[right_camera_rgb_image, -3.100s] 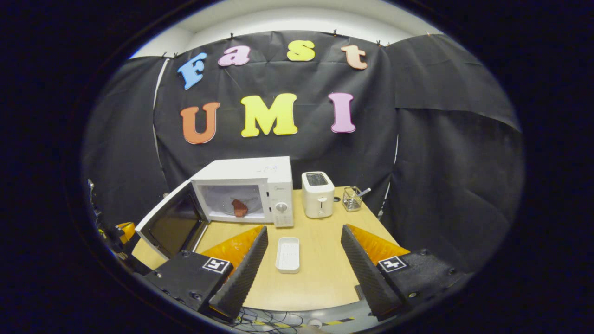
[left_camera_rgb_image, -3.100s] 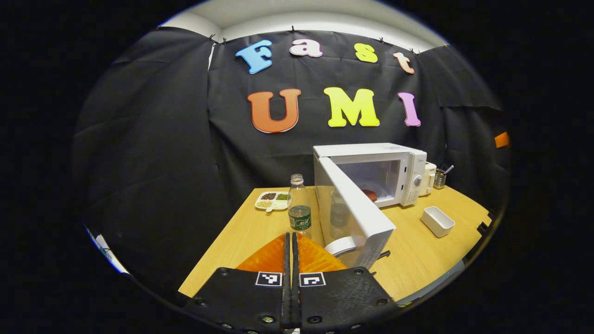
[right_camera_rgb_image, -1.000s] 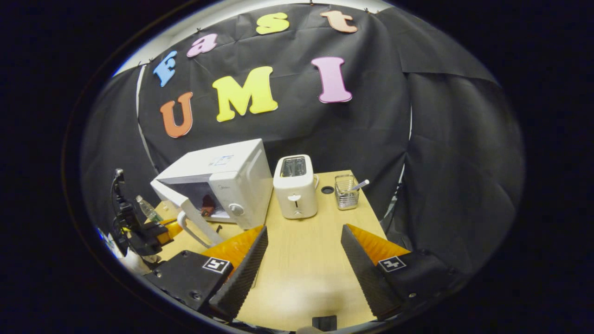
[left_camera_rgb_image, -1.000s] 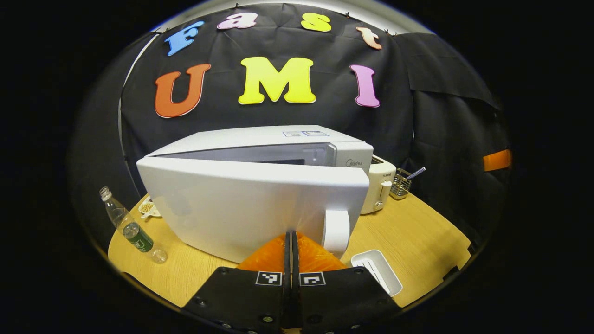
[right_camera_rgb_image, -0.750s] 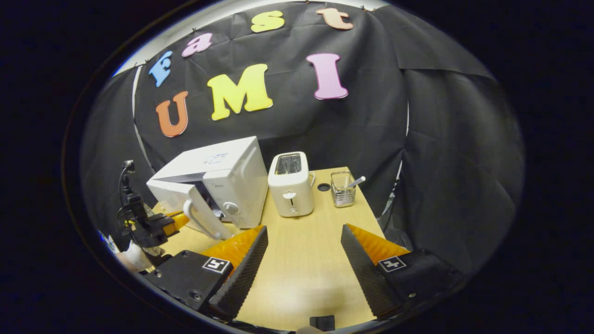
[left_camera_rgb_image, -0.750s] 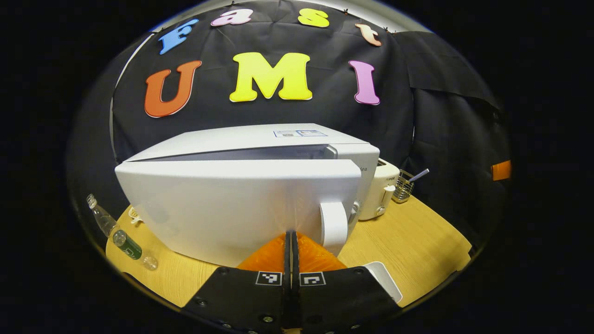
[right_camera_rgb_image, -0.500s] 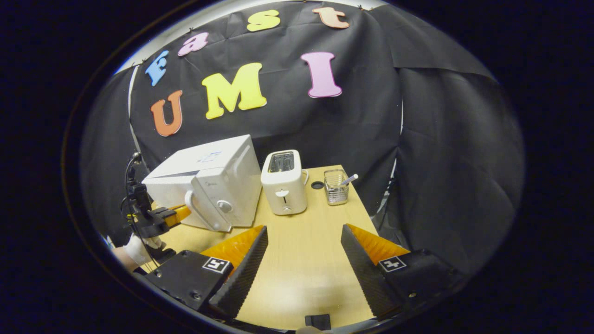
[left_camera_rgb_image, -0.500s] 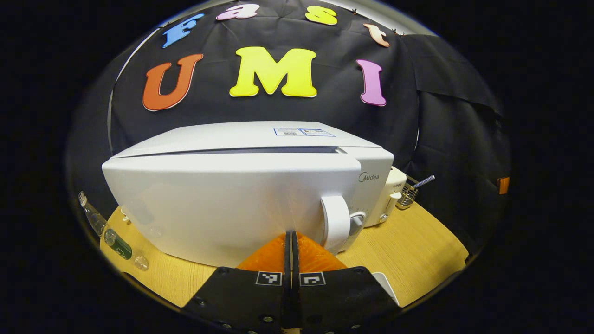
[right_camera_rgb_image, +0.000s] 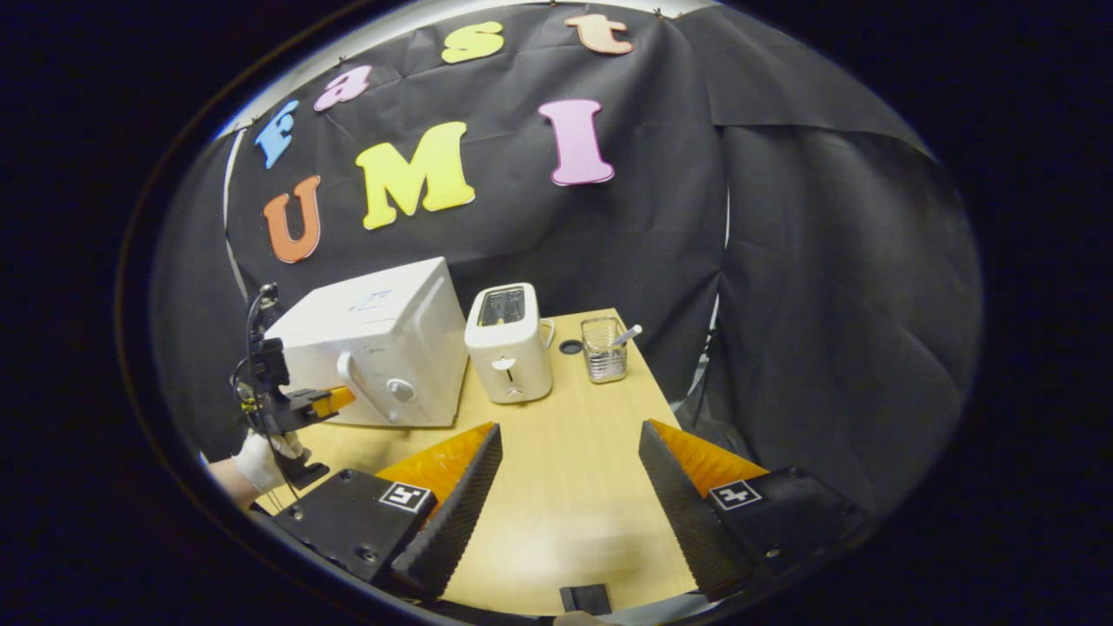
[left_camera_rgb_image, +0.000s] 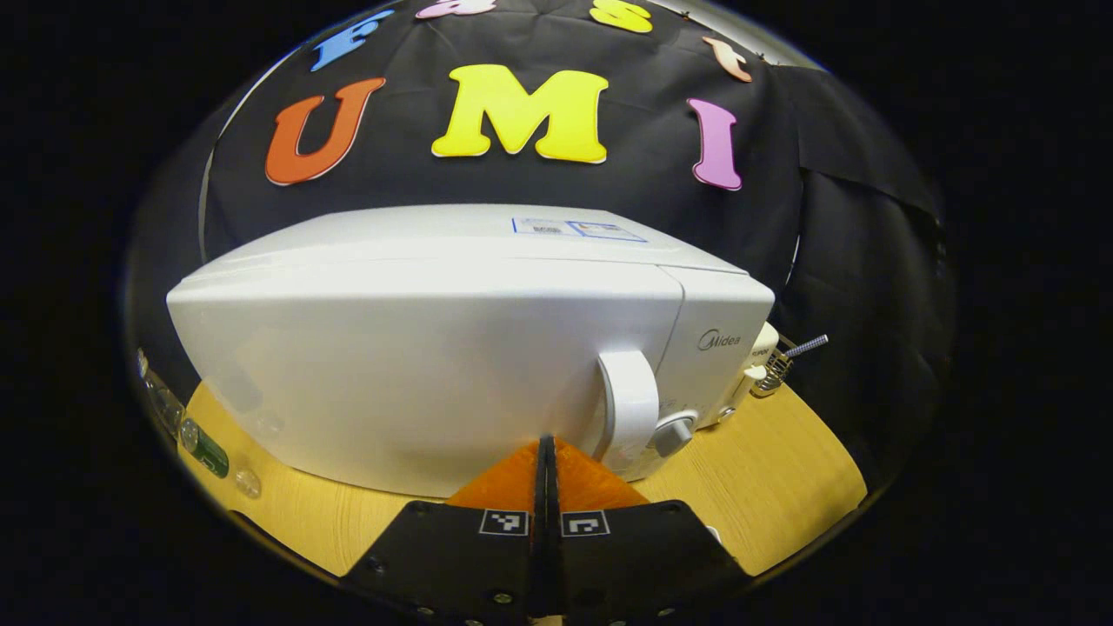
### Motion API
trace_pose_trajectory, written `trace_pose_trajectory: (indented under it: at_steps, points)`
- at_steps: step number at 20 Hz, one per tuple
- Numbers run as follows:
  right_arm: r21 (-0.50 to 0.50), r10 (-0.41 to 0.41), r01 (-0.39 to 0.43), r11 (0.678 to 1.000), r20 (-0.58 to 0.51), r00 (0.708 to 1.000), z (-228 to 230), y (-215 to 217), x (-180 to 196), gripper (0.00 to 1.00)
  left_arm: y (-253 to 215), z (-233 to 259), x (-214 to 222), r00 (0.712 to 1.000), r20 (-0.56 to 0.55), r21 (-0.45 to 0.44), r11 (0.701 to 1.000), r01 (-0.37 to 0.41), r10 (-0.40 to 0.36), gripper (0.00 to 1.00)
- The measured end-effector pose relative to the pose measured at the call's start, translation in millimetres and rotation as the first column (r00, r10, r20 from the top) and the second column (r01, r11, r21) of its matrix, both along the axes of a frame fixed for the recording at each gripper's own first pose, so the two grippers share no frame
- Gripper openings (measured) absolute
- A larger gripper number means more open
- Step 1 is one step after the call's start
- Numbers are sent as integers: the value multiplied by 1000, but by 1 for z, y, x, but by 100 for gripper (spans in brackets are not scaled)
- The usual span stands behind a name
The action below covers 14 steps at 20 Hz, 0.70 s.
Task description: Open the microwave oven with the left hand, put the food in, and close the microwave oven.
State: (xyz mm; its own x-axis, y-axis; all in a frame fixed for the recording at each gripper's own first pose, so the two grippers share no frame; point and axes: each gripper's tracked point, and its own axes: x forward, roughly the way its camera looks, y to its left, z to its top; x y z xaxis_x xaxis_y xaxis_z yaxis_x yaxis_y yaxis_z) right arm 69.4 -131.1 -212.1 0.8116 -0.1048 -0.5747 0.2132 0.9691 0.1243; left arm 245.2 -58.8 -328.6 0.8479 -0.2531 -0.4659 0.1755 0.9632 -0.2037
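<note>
White all over, the microwave oven had its door flush against the body, where half a second before we had seen a dark slit above it. Our left gripper was closed on nothing, tips together against the door just beside the handle. In the right gripper view it sat at the door front, held by a gloved hand. Our right gripper hung open over bare wood, well apart from the oven. On the pale wooden bench stood a toaster just beside the oven and a wire holder (something stick-like inside). Black cloth walled the booth.
</note>
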Motion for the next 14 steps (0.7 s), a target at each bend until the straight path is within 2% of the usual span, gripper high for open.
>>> trace_pose_trajectory:
  at_steps: [2, 4, 6, 8, 9, 10, 12, 14]
  points:
    - [14, 7, -7, 1000, 3, 1000, 3, 9, 1, 100, 15, -4, -4, 999, -21, 26, 999, -35, 36, 0]
    - [13, 13, -13, 1000, 4, 1000, 4, 18, -2, 100, 38, -7, -15, 995, -23, 64, 993, -100, 102, 0]
    - [12, 22, -22, 1000, 13, 1000, 8, 29, -4, 100, 50, -11, -34, 993, -33, 82, 990, -114, 117, 0]
    - [13, 27, -27, 1000, 16, 1000, 8, 41, -9, 100, 71, -18, -53, 990, -29, 136, 981, -135, 140, 0]
    - [15, 27, -27, 1000, 18, 999, 8, 48, -12, 100, 74, -23, -63, 990, -43, 132, 983, -124, 131, 0]
    - [10, 24, -24, 1000, 20, 1000, 9, 53, -17, 100, 71, -25, -78, 991, -70, 106, 989, -105, 113, 11]
    - [-7, 24, -24, 1000, 9, 1000, 7, 66, -29, 100, 76, -31, -96, 991, -69, 99, 990, -103, 110, 97]
    - [-20, 29, -30, 999, -7, 1000, 5, 83, -41, 100, 84, -24, -114, 994, -47, 124, 988, -94, 100, 94]
